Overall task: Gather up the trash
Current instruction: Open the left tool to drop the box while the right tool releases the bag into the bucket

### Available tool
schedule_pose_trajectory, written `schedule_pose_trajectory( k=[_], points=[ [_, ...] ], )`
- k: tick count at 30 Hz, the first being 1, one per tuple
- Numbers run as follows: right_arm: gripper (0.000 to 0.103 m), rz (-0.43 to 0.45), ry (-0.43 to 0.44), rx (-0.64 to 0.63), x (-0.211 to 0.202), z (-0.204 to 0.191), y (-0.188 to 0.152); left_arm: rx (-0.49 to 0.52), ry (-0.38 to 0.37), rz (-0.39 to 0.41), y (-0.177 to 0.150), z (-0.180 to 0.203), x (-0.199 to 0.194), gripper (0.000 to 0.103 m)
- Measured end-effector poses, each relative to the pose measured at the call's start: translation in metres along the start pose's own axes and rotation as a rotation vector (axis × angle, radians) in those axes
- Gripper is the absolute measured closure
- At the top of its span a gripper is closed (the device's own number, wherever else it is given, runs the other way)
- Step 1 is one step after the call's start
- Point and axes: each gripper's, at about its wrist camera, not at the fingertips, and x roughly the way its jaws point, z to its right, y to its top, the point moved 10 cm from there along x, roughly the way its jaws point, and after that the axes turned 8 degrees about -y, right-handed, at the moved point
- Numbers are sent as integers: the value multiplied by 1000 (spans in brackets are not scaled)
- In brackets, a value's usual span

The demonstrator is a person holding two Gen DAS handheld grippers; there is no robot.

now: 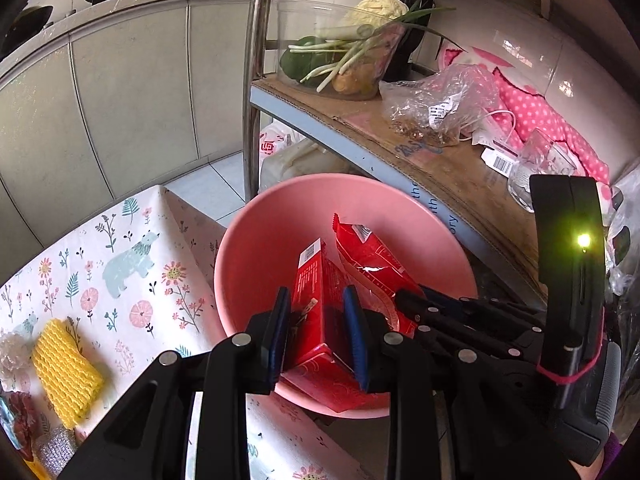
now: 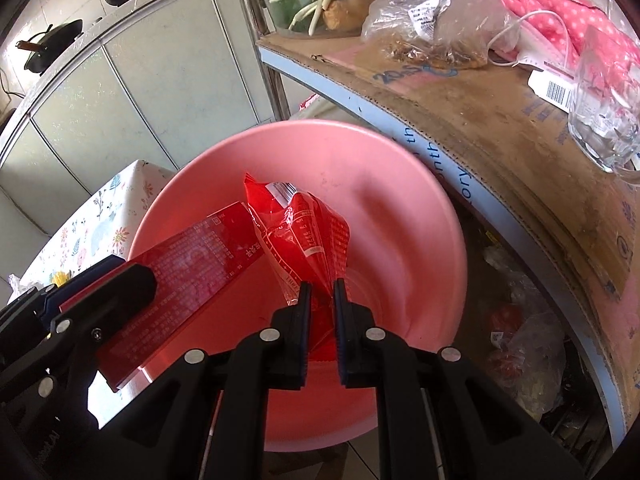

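A pink basin (image 1: pixel 280 216) sits off the table's edge, also in the right wrist view (image 2: pixel 400 184). My left gripper (image 1: pixel 318 296) is shut on a red carton box (image 1: pixel 316 280) and holds it inside the basin; the box also shows in the right wrist view (image 2: pixel 192 268). My right gripper (image 2: pixel 320 288) is shut on a red plastic wrapper (image 2: pixel 308 228), held over the basin; the wrapper shows in the left wrist view (image 1: pixel 368 256) beside the box.
A floral tablecloth table (image 1: pixel 120 264) at the left holds a yellow foam net (image 1: pixel 64 368) and a silver scrubber (image 1: pixel 56 448). A cardboard-covered shelf (image 1: pixel 440 152) at the right carries a vegetable tub (image 1: pixel 344 48), plastic bags (image 1: pixel 444 100) and a glass (image 2: pixel 604 120). Cabinets stand behind.
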Motion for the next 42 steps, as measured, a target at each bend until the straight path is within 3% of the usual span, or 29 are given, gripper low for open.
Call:
schedule_pose_trajectory(
  k=[15,19,28,42],
  points=[
    [89,-20,-12,-1,6,-1,-3,-10,13,4,0,-4,1,76],
    [84,-18,-11,5,8,1,-2,-5,16,10,1,-2,-1,76],
    [72,3,-5,5,3,0,-2,-18,26,34,4,-3,-11,61],
    [71,42,17,-16,-23,-7,-2,3,46,84,9,2,-41,60]
  ],
)
